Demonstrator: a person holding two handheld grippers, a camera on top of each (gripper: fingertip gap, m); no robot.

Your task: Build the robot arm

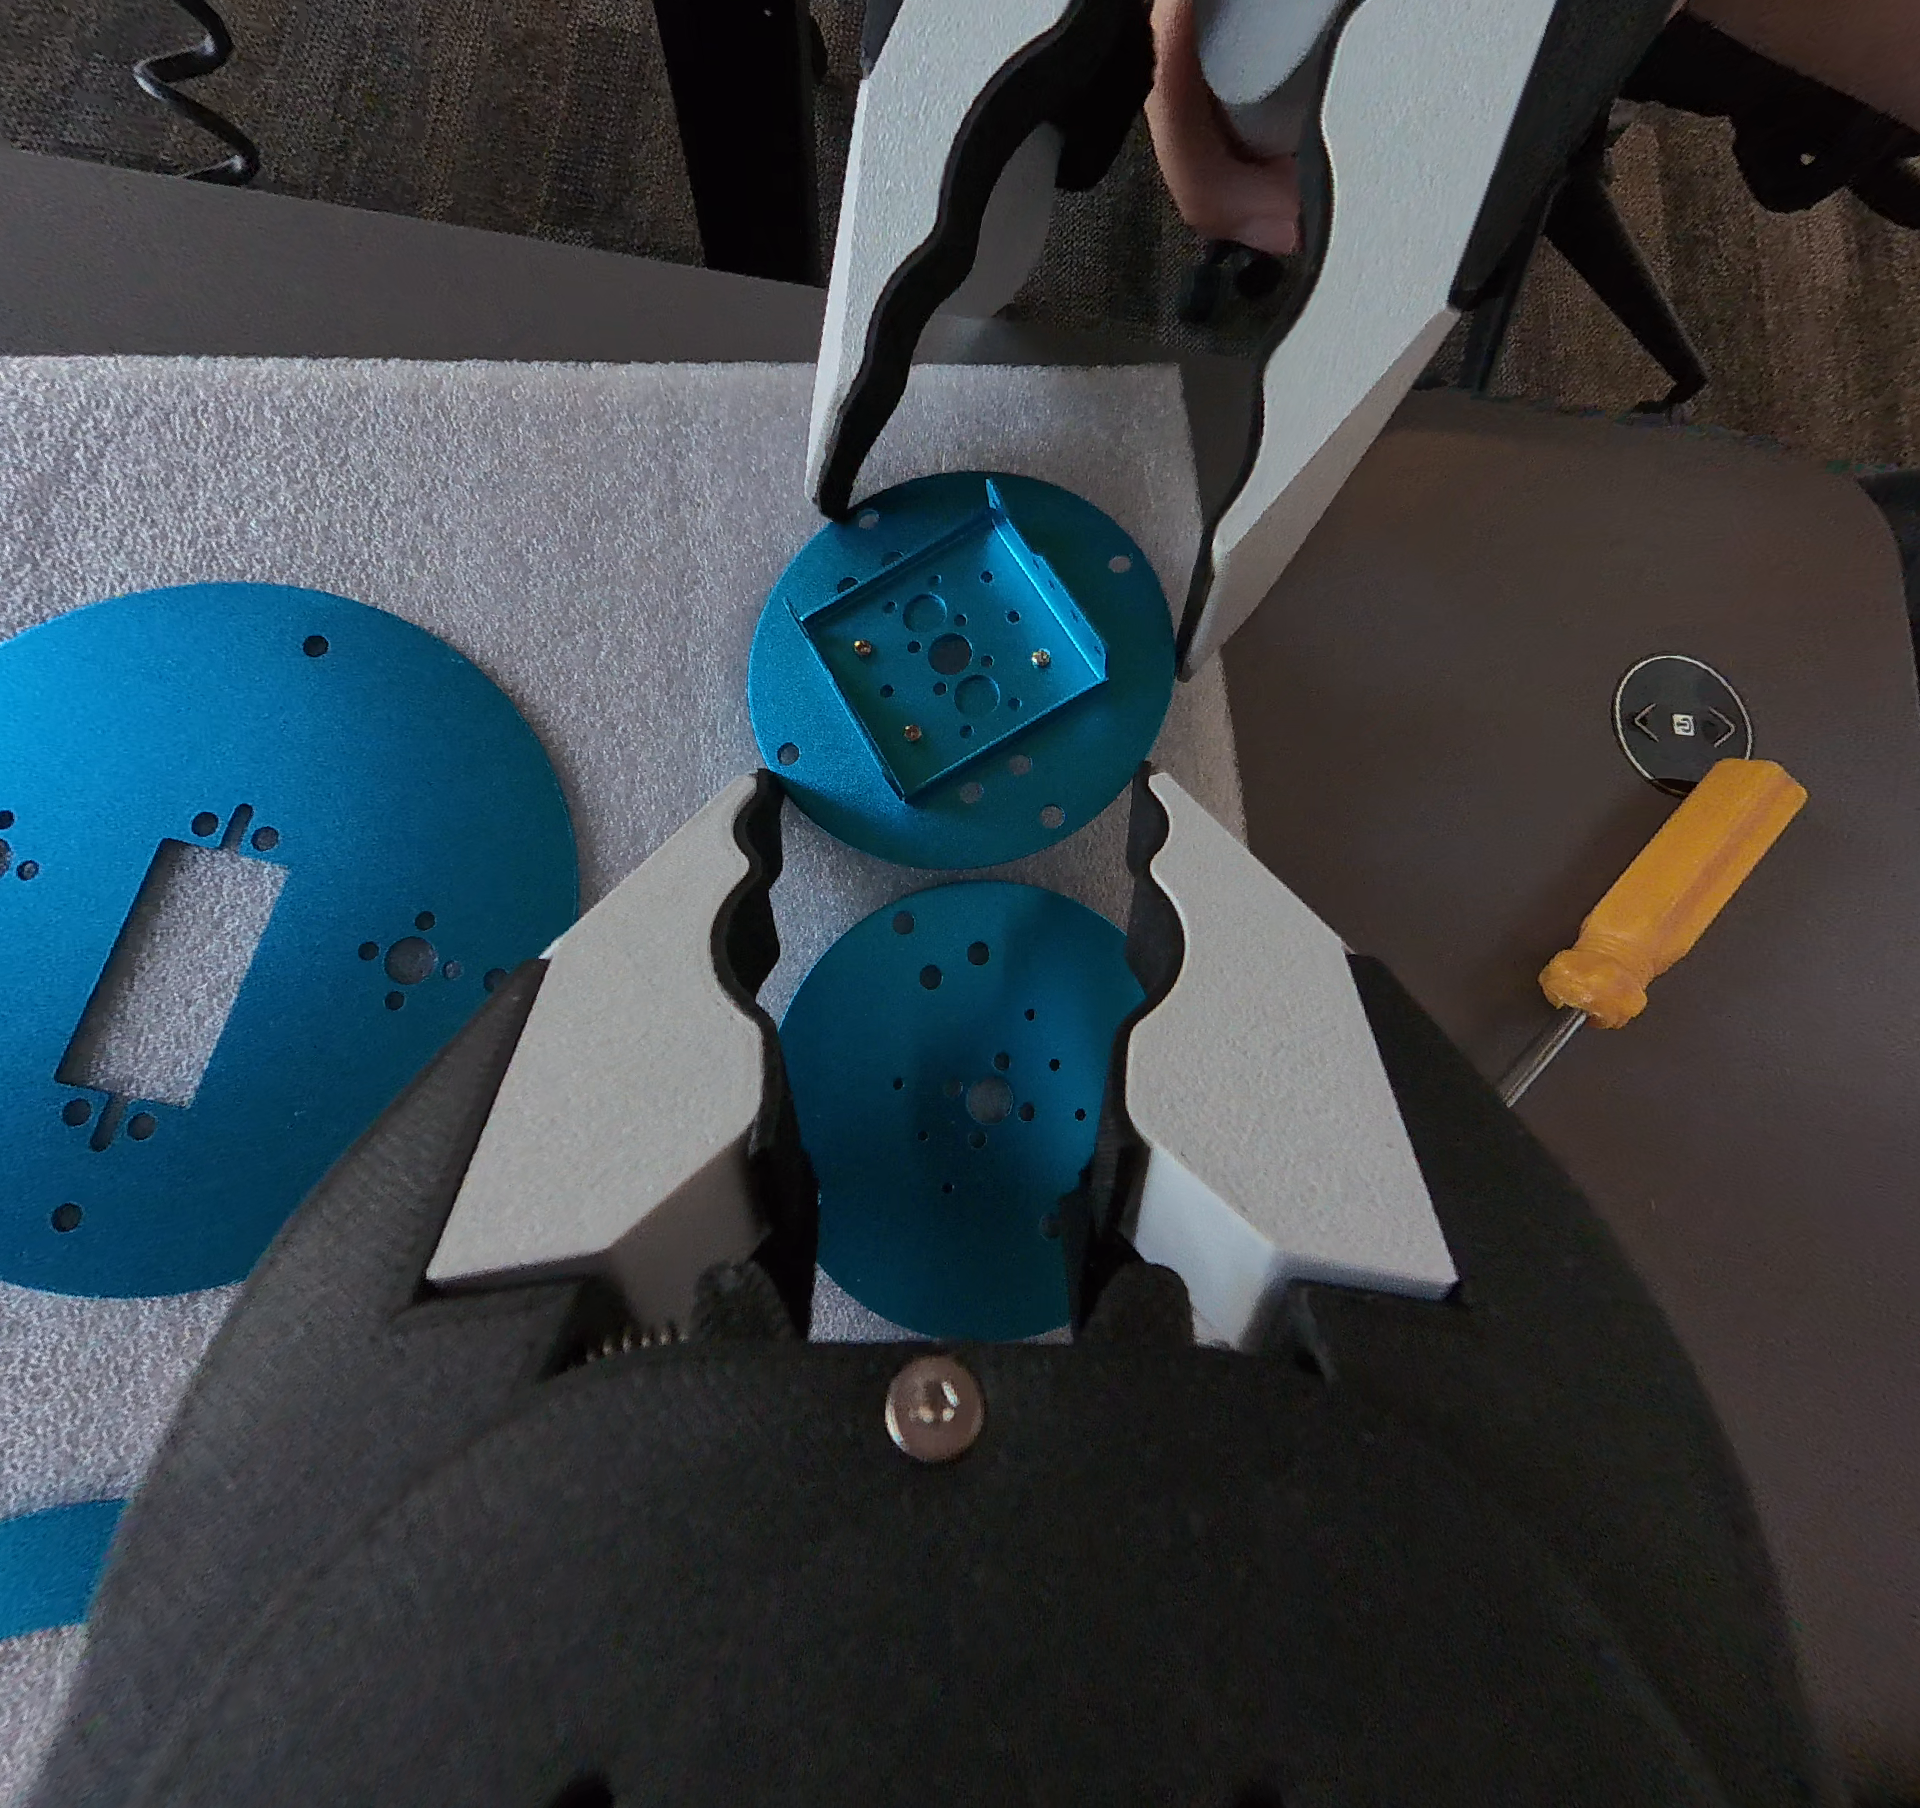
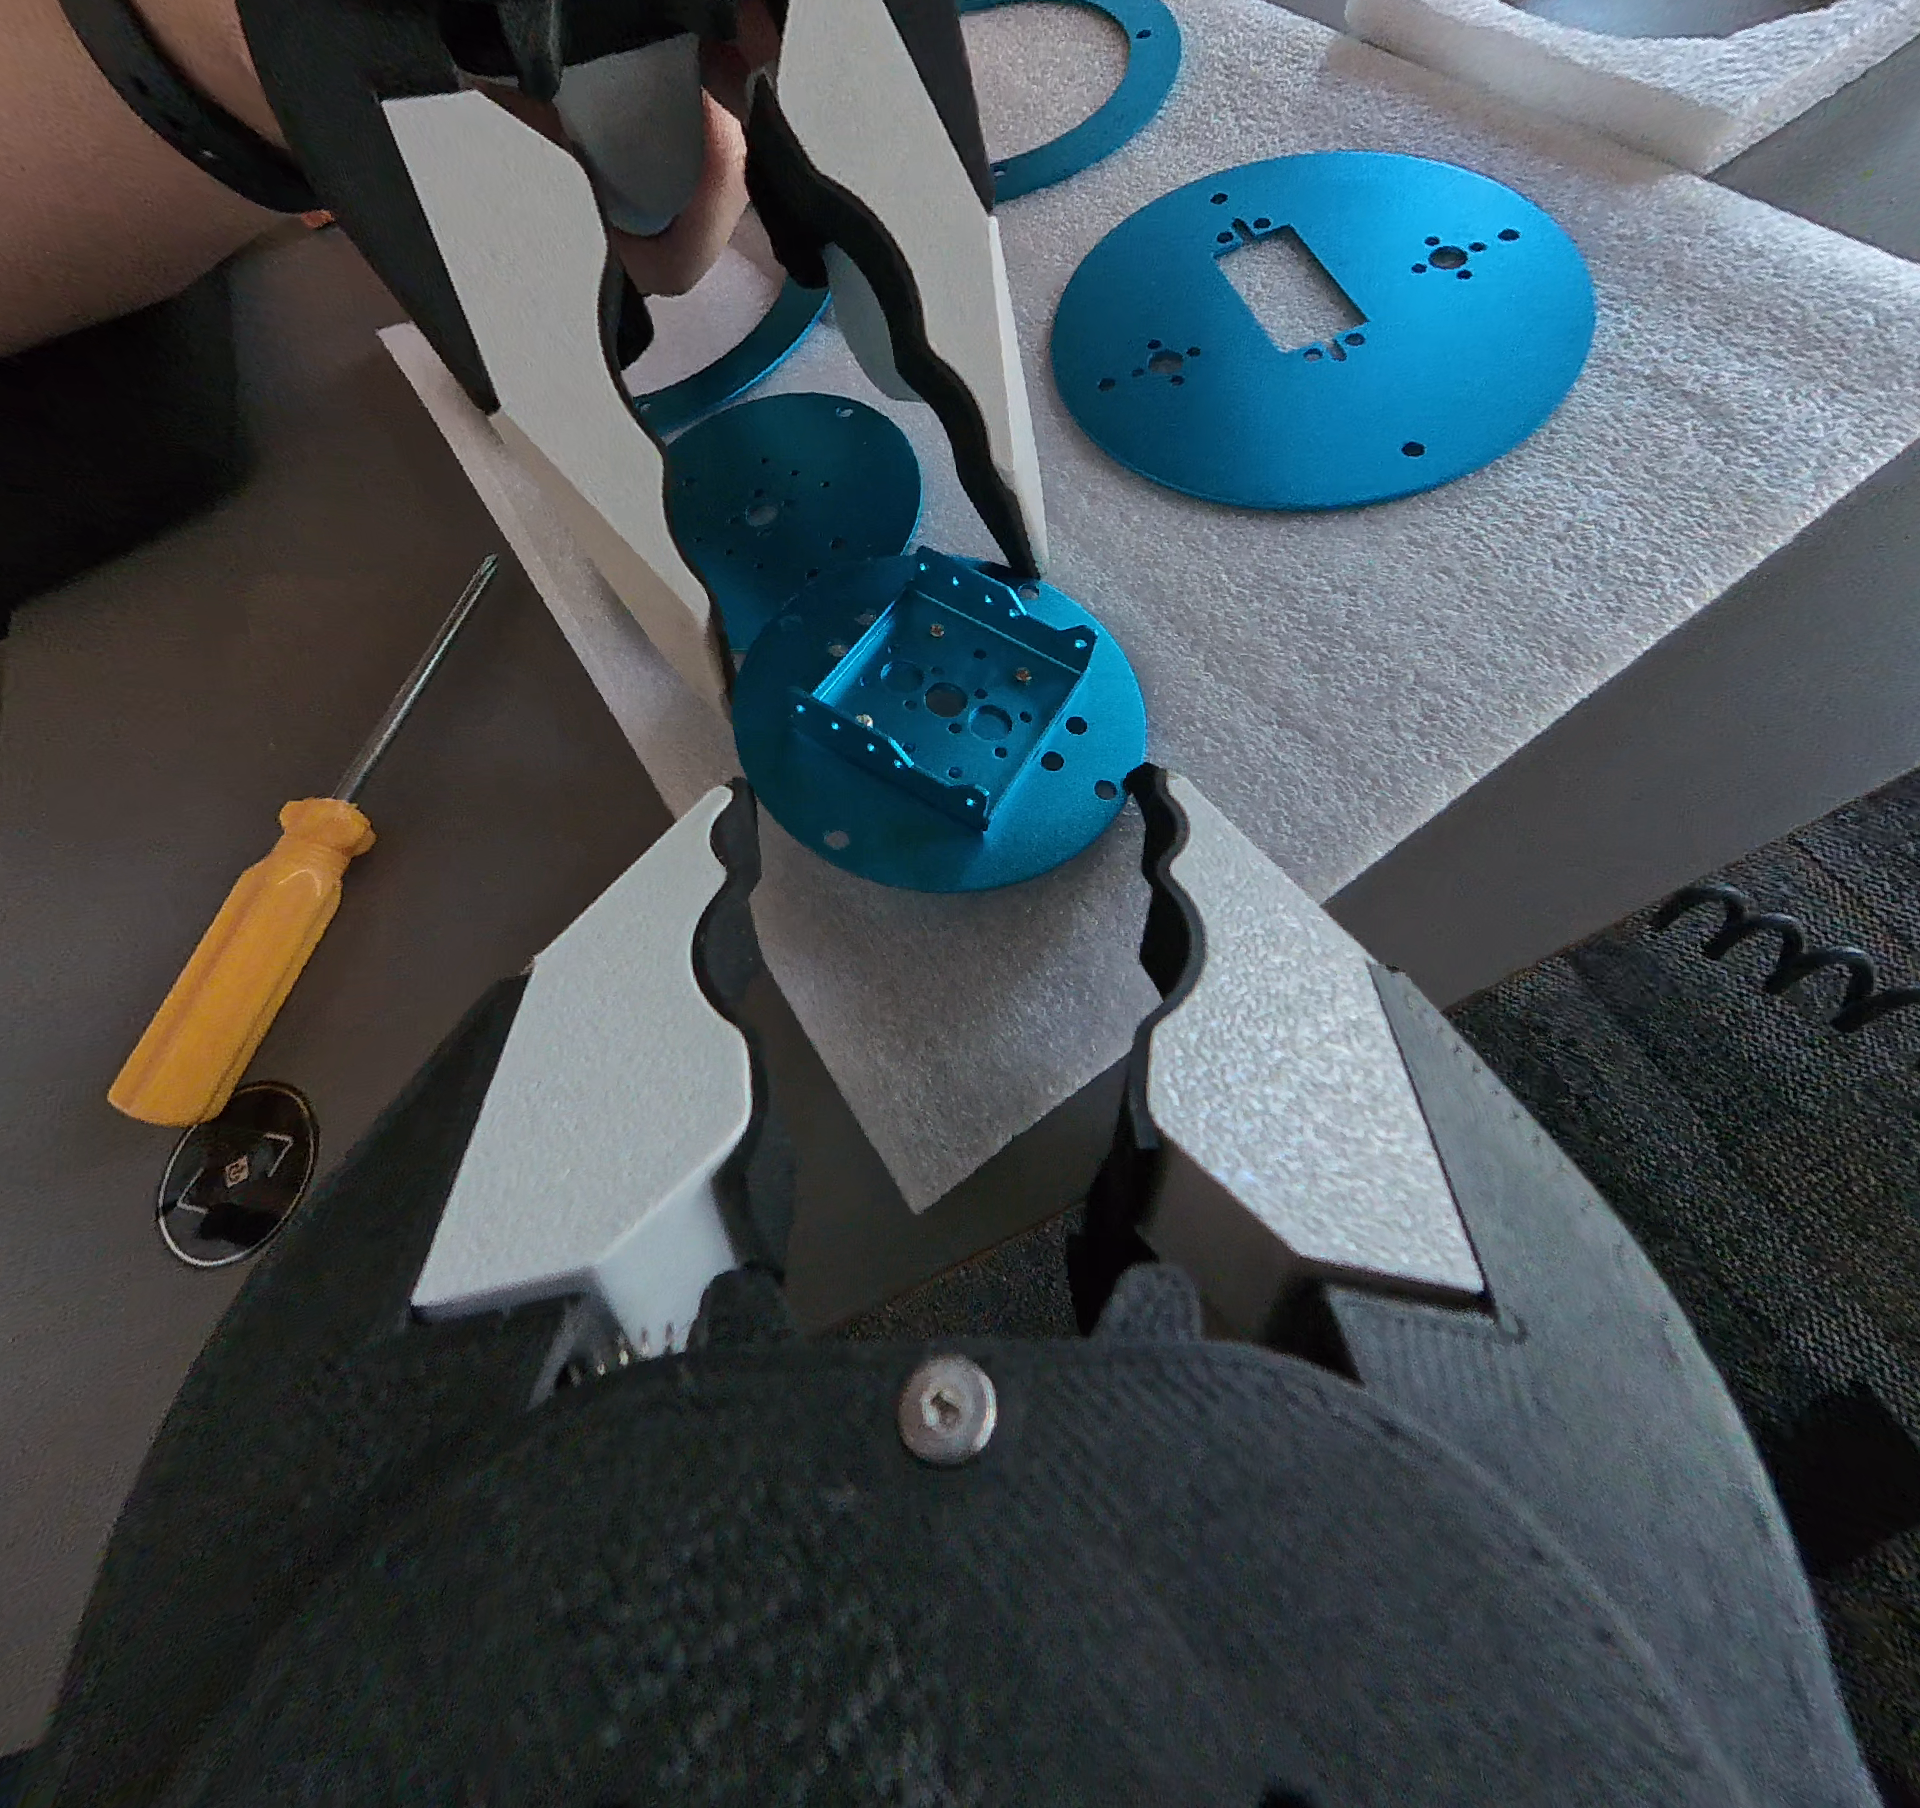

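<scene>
Both grippers [image 1: 954, 782] [image 2: 940, 782] astride bracketed blue disc [image 1: 961, 667].

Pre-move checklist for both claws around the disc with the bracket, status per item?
1. Left claw open: ok, jaws apart, nothing held.
2. Right claw open: ok, jaws apart, nothing held.
3. Both claws flank the blue disc with the square bracket from opposite sides: ok.
4. Fingertip contact with that disc: cannot tell; tips sit at its rim.
5. Disc flat on the white foam sheet: ok, bracket open side up.
6. Neighbours clear: not ok, the plain perforated disc lies right beside it, under the left claw; the yellow screwdriver is off the foam, apart.
</scene>
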